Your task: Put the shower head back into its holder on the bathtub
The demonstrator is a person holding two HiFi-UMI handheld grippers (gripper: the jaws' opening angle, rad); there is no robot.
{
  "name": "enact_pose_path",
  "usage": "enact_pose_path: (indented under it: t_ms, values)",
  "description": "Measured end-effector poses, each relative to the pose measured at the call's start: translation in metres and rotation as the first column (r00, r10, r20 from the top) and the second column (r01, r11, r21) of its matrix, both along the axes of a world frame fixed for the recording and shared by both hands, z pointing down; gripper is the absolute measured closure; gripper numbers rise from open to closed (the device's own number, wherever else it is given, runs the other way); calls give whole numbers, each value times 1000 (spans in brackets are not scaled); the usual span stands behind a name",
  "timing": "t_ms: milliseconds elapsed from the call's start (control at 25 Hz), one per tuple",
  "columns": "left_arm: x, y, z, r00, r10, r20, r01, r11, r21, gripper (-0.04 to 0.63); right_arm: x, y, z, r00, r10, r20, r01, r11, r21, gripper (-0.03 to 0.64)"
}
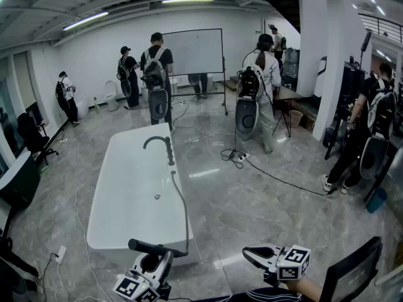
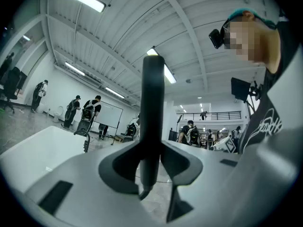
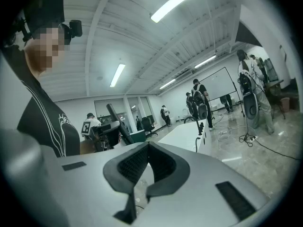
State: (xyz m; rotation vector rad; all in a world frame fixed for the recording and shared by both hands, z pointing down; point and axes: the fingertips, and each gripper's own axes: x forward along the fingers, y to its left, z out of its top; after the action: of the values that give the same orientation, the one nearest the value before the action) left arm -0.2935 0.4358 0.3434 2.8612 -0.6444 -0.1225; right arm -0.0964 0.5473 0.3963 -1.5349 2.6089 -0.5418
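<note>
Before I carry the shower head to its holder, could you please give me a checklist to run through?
1. Shower head clamped in left gripper: ok.
2. Right gripper shut, empty: ok.
3. Hose runs untangled along the tub: ok.
4. Holder by the faucet free: cannot tell, too small.
5. Shower head near the holder: not ok, it is at the tub's opposite end.

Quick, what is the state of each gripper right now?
Left gripper: closed on the shower head.
Right gripper: closed, holding nothing.
</note>
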Motion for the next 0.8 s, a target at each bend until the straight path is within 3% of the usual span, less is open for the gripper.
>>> enact_pose_path:
  t_ms: [400,800]
  values:
    - [1,-5,6,1000,2,-6,-2,1000,-14,462,-4,-7,6,999,-26,-30,27,1000,7,604]
    - [9,-14,9,999,-2,-36,1,999,-32,462,10,0,7,999,24,42,-24,1000,-5,603]
